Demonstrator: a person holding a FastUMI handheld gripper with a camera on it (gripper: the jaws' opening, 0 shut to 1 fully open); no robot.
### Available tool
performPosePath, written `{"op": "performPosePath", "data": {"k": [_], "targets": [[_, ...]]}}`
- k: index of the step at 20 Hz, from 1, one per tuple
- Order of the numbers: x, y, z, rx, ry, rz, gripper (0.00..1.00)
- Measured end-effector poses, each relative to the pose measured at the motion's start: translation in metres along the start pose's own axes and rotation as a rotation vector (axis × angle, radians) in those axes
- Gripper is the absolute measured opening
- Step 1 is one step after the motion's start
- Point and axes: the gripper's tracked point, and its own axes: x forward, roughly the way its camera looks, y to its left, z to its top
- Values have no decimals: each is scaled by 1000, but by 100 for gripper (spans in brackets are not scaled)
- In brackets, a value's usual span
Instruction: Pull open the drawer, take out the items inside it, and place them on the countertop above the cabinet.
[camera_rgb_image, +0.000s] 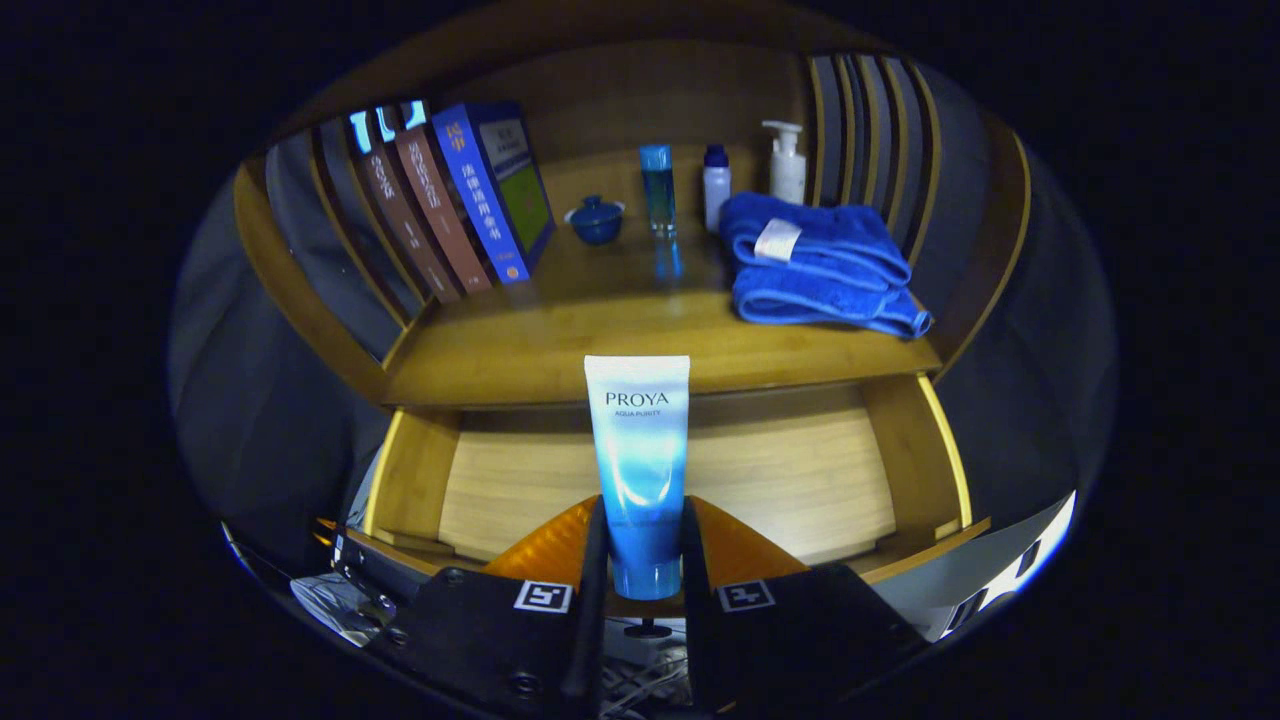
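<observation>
Blue-and-white plastic squeeze tube (638, 470): pinched at cap end by gripper (640, 545) over open bamboo drawer (910, 450); apparently slick, may slip before countertop (560, 345).

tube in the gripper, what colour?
White at the top fading to blue at the cap end; the tube shows best in the gripper view, clamped between the gripper fingers.

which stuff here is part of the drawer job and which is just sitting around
Job: blue-and-white cosmetic tube, clamped between the gripper fingers; open wooden drawer; wooden countertop.

Lying about: leaning books, folded blue towel, small blue lidded cup, tall blue bottle, small white bottle, white pump bottle.
</observation>
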Motion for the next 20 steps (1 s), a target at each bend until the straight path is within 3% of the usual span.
{"op": "performPosePath", "data": {"k": [5,11,20], "targets": [[6,3,46,12,-37,-8,38],[52,11,81,35,16,9,38],[118,13,89,20,131,-26,38]]}}
